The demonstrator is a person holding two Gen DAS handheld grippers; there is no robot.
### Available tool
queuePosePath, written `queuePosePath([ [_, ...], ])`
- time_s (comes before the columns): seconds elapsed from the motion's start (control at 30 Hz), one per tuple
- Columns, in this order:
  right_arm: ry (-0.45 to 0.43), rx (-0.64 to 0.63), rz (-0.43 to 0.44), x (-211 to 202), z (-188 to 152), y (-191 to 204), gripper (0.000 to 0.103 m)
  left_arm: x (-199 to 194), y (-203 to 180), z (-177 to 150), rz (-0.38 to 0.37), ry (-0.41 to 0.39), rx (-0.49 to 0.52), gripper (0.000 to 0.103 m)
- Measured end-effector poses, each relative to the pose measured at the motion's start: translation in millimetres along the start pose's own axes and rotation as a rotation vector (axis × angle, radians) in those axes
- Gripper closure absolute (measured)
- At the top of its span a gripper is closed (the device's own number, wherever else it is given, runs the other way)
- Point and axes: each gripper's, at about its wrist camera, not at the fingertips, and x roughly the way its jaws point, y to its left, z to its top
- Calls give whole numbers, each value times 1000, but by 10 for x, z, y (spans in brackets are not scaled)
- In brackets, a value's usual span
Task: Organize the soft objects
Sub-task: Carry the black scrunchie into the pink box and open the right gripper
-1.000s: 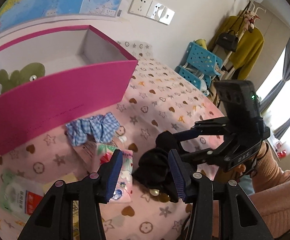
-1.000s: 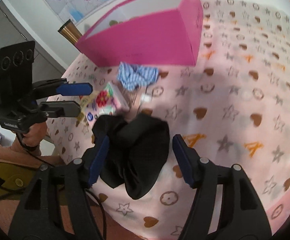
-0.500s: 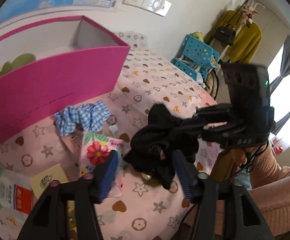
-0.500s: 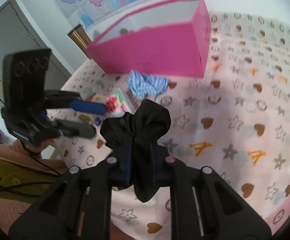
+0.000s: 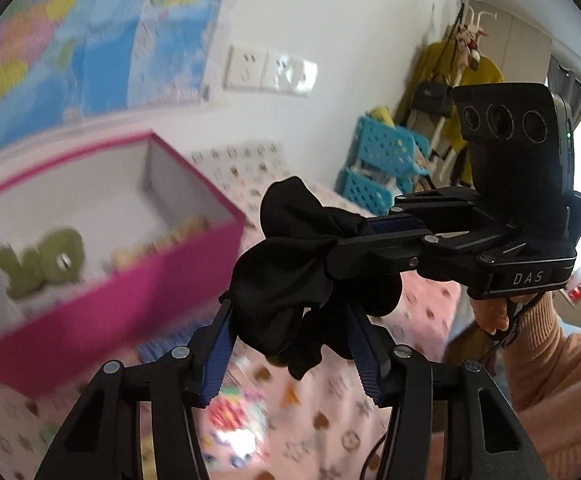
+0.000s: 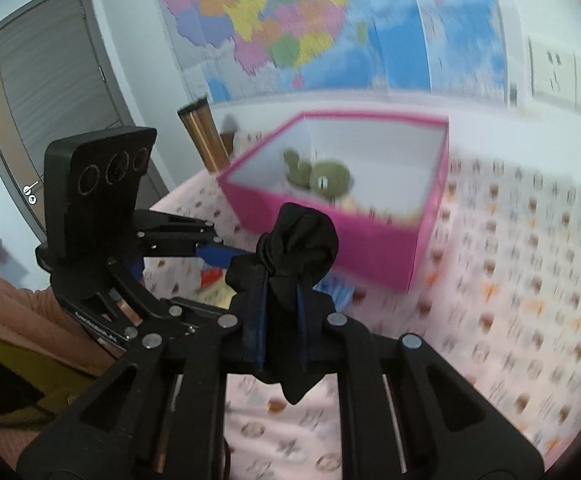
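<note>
Black scrunchie (image 6: 298, 240) now lifted off worktop, clamped in closed right gripper (image 6: 281, 320) fingers. Left gripper (image 5: 290, 352) fingers open around it. Pink box (image 6: 370, 248) at 12 o'clock, likely drop target.

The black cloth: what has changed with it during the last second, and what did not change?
The right gripper shut on the black cloth and raised it off the pink tablecloth toward the pink box. The left gripper remains open, now beside the cloth. The green plush stays in the box.
</note>
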Motion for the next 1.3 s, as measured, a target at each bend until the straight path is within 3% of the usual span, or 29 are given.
queuePosePath([
  [0.27,-76,-36,-6,160,664,-273,89,-111,436,533,87,-54,-36,49],
  [0.63,-8,20,-40,888,1254,-857,89,433,1107,984,202,47,-122,49],
  [0.8,63,57,-65,1276,1344,-1093,88,704,1373,1056,244,100,-192,49],
  [0.93,138,131,-160,1548,1337,-1356,69,855,1531,1025,272,151,-253,45],
  [1.07,157,184,-241,1530,1286,-1459,66,747,1562,940,262,116,-279,42],
  [1.3,102,145,-141,1115,1107,-1149,65,214,1341,766,249,-10,-219,41],
])
